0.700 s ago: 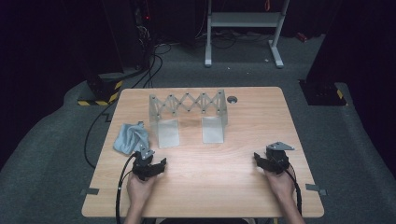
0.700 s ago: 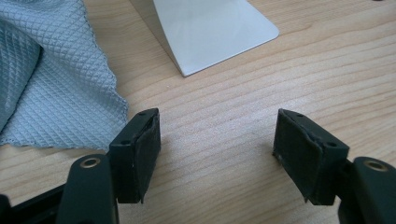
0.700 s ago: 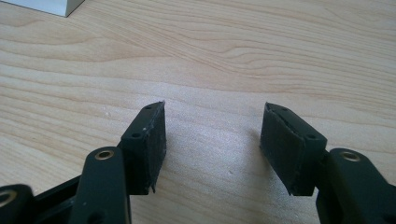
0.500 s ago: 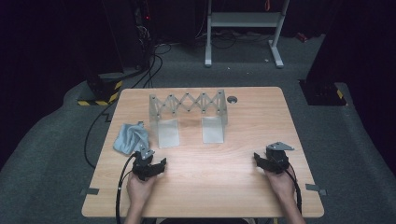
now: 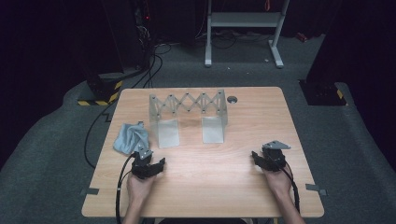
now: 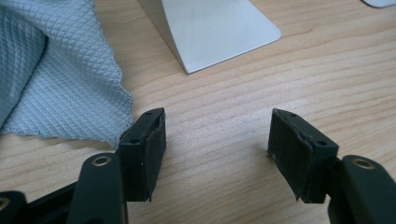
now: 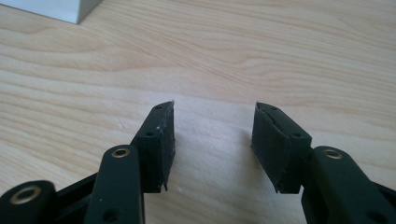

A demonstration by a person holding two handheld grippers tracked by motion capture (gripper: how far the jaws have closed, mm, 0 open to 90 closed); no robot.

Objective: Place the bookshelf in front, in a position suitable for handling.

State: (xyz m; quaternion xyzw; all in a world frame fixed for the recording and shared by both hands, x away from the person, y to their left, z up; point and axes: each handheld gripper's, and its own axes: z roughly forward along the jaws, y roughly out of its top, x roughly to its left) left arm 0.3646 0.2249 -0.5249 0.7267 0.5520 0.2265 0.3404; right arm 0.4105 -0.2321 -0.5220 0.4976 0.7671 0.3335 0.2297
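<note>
A metal scissor-lattice stand (image 5: 188,109) with two flat feet rests at the back middle of the wooden table (image 5: 243,191). A crumpled grey-blue cloth (image 5: 130,137) lies left of it. My left gripper (image 5: 150,166) rests low on the table near the front left, just in front of the cloth, open with nothing between its jaws. In the left gripper view the cloth (image 6: 51,74) lies at the upper left and one stand foot (image 6: 212,28) is ahead. My right gripper (image 5: 265,157) sits at the front right, open over bare wood (image 7: 215,60).
A small round grey disc (image 5: 232,99) lies near the table's back edge, right of the stand. Cables run on the carpet at the left. A white frame stands on the floor behind the table. A corner of the stand's foot (image 7: 51,9) shows in the right gripper view.
</note>
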